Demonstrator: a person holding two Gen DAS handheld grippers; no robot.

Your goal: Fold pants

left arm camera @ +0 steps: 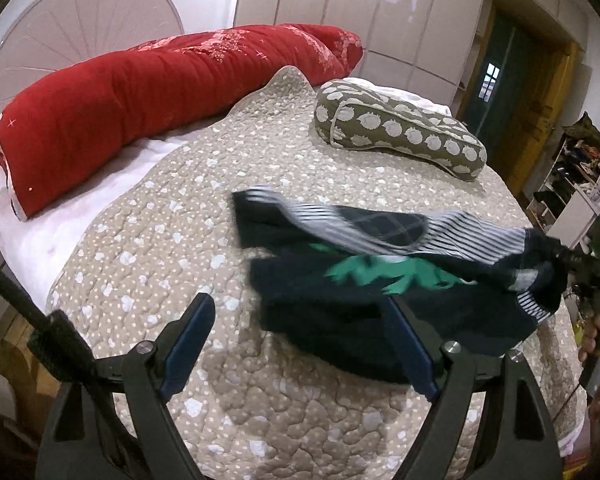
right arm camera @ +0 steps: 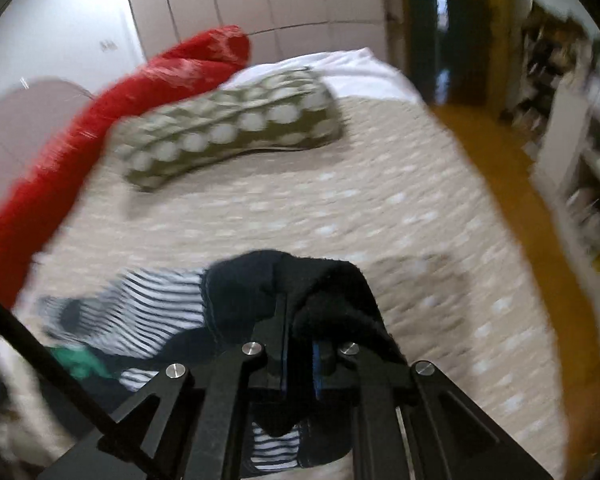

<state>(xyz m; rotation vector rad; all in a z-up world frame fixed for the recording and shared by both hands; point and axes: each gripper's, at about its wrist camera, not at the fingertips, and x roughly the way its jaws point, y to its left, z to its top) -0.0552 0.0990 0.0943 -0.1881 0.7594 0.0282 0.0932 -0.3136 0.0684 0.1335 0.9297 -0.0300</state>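
Pants hang bunched over the quilt, one dark edge pinched in the right gripper, apparently to lift them clear; the left gripper waits wide and empty just beneath the cloth.

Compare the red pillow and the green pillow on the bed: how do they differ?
The red pillow is long and bears a faint pale print, while the green pillow is shorter and covered with white blobs. The red pillow lies by the headboard; the green pillow lies on the beige quilt. Both rest untouched.
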